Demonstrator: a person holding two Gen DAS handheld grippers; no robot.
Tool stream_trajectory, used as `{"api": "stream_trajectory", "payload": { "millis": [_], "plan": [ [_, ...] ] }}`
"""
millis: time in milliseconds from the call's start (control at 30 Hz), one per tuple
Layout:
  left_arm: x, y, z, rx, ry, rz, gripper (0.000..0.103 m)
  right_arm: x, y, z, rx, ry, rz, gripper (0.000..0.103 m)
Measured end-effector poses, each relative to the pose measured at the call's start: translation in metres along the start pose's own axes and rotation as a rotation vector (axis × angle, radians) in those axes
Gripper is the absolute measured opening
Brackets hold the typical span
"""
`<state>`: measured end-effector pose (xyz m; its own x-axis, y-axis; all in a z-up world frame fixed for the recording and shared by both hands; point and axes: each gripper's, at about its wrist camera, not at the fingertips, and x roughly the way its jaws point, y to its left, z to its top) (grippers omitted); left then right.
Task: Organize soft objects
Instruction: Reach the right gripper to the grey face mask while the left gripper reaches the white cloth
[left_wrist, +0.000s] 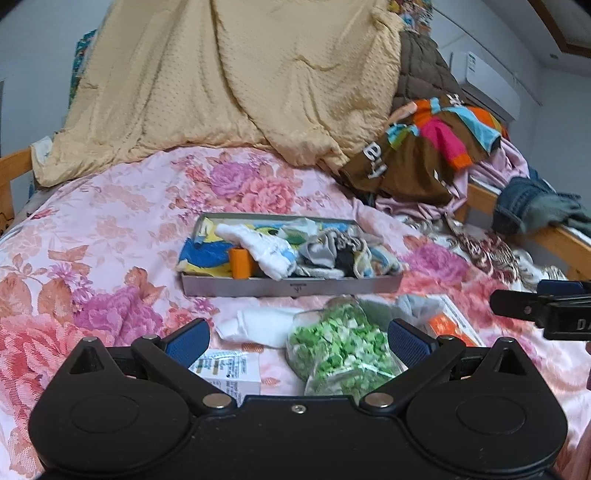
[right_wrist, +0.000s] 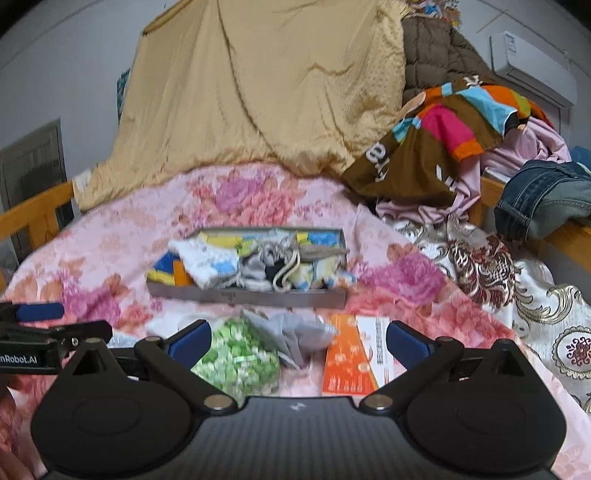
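Pink floral bedspread (left_wrist: 110, 229) w/ grey tray (left_wrist: 291, 287) of socks; green bag (left_wrist: 343, 347) nearby. Left gripper (left_wrist: 297, 341) & right gripper (right_wrist: 297, 341) both spread wide, holding nothing.

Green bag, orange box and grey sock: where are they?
green bag (left_wrist: 341, 345), left wrist view, middle of the clear bag of green bits.
orange box (right_wrist: 349, 360), right wrist view, its orange top face.
grey sock (right_wrist: 295, 336), right wrist view, centre of the crumpled cloth.
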<state>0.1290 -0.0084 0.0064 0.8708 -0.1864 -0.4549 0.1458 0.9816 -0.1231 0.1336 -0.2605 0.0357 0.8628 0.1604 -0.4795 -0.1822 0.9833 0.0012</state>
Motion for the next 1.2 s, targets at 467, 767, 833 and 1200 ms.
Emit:
{"api": "stream_trajectory", "payload": {
  "millis": [467,767,833,1200],
  "plan": [
    [0.023,0.001,-0.012,0.031,0.169,0.032,0.102,0.029,0.014,-0.010,-0.082,0.162,0.008,0.103],
    [0.033,0.007,-0.014,-0.004,0.231,0.087,0.102,0.040,0.022,-0.016,-0.122,0.233,0.015,0.103],
    [0.035,0.008,-0.014,-0.007,0.241,0.108,0.102,0.043,0.023,-0.017,-0.128,0.248,0.018,0.103],
    [0.040,0.019,-0.013,-0.072,0.266,0.162,0.102,0.058,0.030,-0.020,-0.147,0.295,0.034,0.103]
  ]
}}
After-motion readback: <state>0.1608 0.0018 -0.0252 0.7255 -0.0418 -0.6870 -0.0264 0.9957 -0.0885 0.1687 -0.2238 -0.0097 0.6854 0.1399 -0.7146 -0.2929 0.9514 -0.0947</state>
